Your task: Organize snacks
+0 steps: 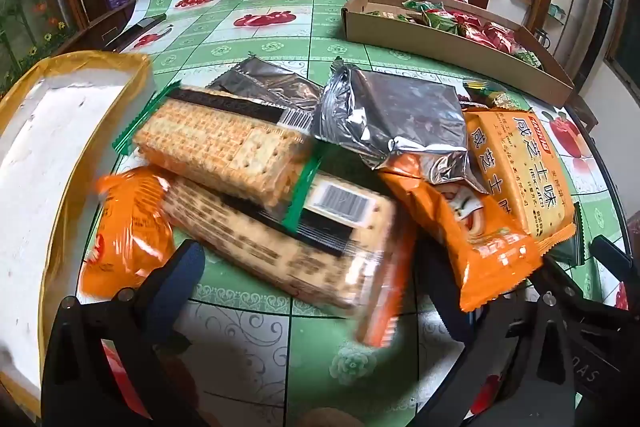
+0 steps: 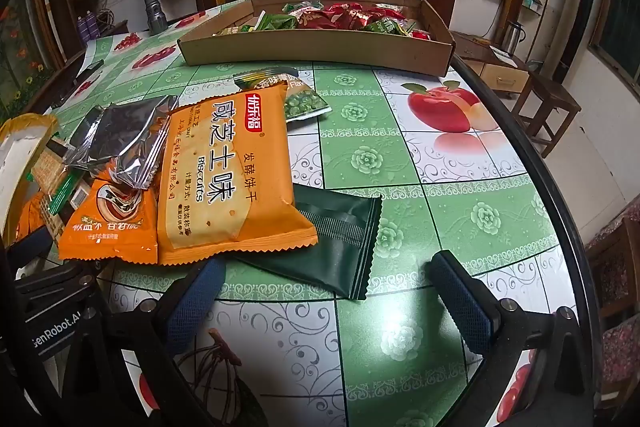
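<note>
Left wrist view
Cardboard tray (image 1: pixel 452 39): lying far ahead and to the right of the left gripper (image 1: pixel 316 291), holding a heap of small red and green snack packets (image 1: pixel 472 27).
White box (image 1: pixel 60 167): sitting just left of the gripper, yellow tape running round its rim, its white inside showing nothing in it.
Cracker packs (image 1: pixel 248 163): two long clear packs lying crossed, one on the other, straight ahead of the gripper; the nearer one is reaching in between the fingers and is blurring at its near end.
Small orange packet (image 1: pixel 128 231): lying at the left finger, partly under the nearer cracker pack.
Silver foil packets (image 1: pixel 384 119): resting beyond the crackers, the larger one leaning on an orange biscuit bag (image 1: pixel 516 167).
Left gripper state: fingers standing wide apart, clamping nothing.

Right wrist view
Cardboard tray (image 2: pixel 312 47): sitting far ahead of the right gripper (image 2: pixel 324 291), filled with the same red and green packets (image 2: pixel 344 17).
Orange biscuit bag (image 2: pixel 228 175): lying ahead and left of the gripper, printed with "Biscuits", overlapping a smaller orange packet (image 2: pixel 112 223) to its left.
Dark green pouch (image 2: pixel 340 239): lying flat just ahead, between the fingers' line, partly under the orange bag.
Green pea packet (image 2: pixel 296 95): peeking out beyond the orange bag.
Surface (image 2: pixel 460 187): wearing a green and white cloth printed with fruit.
Right gripper state: fingers spreading wide, gripping nothing.
</note>
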A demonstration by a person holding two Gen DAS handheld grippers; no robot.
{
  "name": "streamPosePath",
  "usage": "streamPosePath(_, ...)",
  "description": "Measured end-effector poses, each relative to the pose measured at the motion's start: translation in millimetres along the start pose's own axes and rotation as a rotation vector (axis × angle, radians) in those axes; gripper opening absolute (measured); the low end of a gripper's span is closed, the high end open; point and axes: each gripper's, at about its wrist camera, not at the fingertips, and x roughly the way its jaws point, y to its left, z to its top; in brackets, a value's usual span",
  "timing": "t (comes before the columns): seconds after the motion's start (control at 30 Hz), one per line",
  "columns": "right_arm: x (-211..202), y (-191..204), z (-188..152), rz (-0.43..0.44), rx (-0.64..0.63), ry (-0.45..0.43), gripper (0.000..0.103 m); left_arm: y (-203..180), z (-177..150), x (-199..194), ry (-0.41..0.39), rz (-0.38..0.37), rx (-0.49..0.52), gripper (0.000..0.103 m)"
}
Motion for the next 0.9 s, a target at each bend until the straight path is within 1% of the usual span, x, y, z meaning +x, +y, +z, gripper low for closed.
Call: streamPosePath(0.9,0.3,0.2,0.0,-0.002,-0.002,0.000,0.103,0.0,0.0,0.0,0.000,-0.001,0.006,0.103)
